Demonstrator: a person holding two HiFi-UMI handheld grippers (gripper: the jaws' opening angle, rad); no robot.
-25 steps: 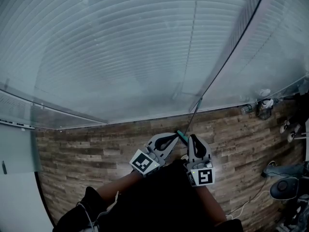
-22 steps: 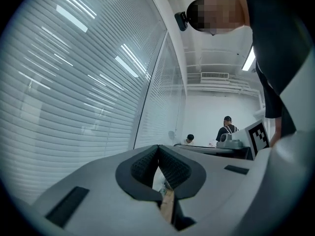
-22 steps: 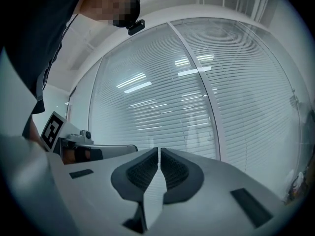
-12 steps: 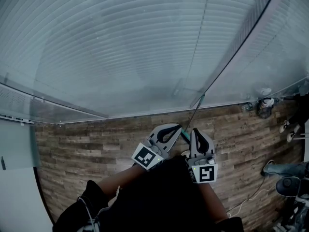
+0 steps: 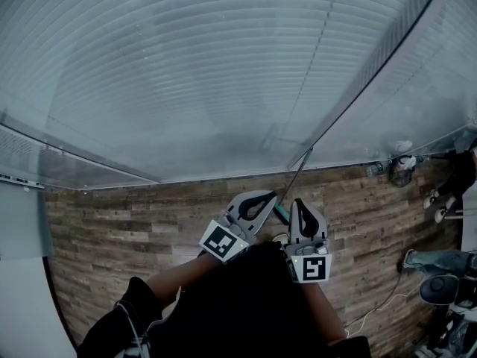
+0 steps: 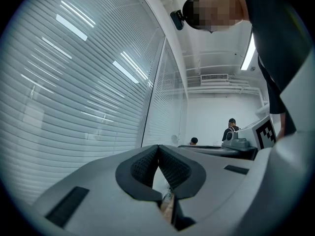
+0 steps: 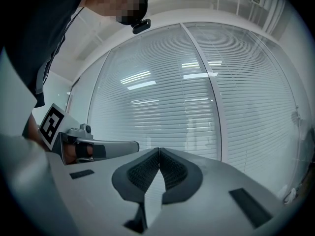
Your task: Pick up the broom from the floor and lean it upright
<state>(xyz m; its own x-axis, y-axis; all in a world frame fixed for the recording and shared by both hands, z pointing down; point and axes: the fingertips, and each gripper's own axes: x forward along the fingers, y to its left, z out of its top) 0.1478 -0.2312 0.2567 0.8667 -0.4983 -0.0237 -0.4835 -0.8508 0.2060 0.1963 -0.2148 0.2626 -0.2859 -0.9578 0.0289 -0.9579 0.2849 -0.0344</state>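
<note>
The broom's thin dark handle (image 5: 297, 176) stands upright in the head view. Its top rests against the frame of the glass wall, and a teal section (image 5: 281, 212) shows low down between my two grippers. The broom's head is hidden beneath them. My left gripper (image 5: 273, 196) sits just left of the handle and my right gripper (image 5: 297, 203) just right of it. The left gripper (image 6: 158, 146) has its pads meeting with nothing between them. The right gripper (image 7: 158, 150) has closed a little further; its pads touch at the tips and hold nothing.
A glass wall with blinds (image 5: 223, 73) meets the wood-plank floor (image 5: 127, 230). Bottles (image 5: 402, 165) stand at the wall's base to the right. Chair casters (image 5: 438, 203), a grey device (image 5: 440, 289) and a cable (image 5: 384, 308) lie at the far right. A white cabinet (image 5: 19, 237) stands at the left.
Both grippers have drifted slightly up beside the broom handle. The handle still leans on the wall frame.
</note>
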